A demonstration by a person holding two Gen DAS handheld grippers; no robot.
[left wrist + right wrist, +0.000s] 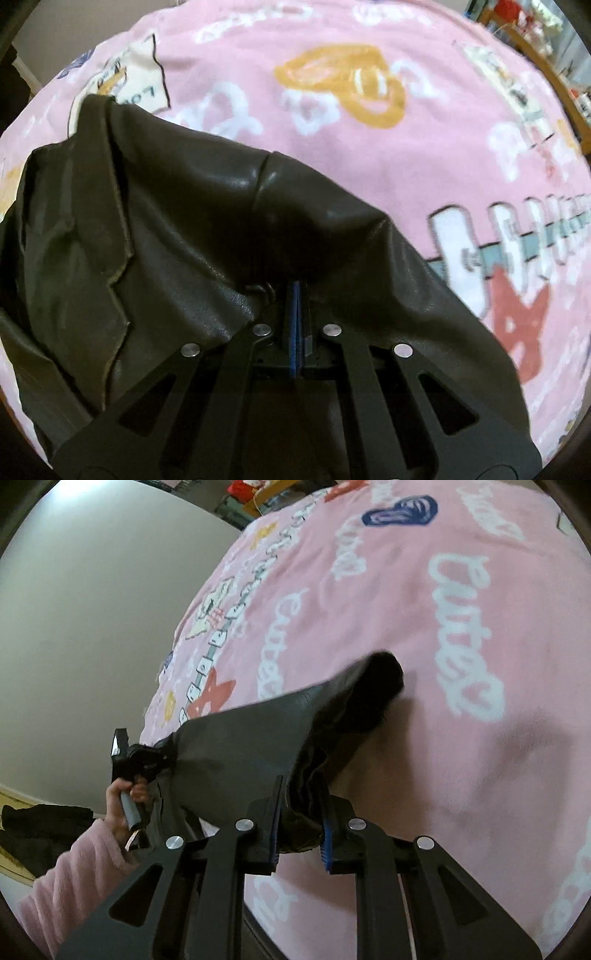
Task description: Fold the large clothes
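Observation:
A black leather-like jacket (166,206) hangs over a pink printed blanket (332,155). In the left wrist view my left gripper (297,291) is shut, its blue pads pinched on the jacket's edge, and the fabric drapes away to the left and ahead. In the right wrist view the jacket (240,746) stretches as a taut band from my right gripper (303,786) to the left gripper (142,758). The right gripper's blue pads clamp a bunched fold of the jacket. A loose dark end sticks out beyond them, lifted off the blanket (443,738).
A hand (122,805) in a fuzzy pink sleeve (74,878) holds the left gripper's handle at the bed's edge. A plain wall (92,627) stands behind it. Dark clothing (37,827) lies on the floor at lower left. Cluttered shelves (535,29) stand past the bed's far side.

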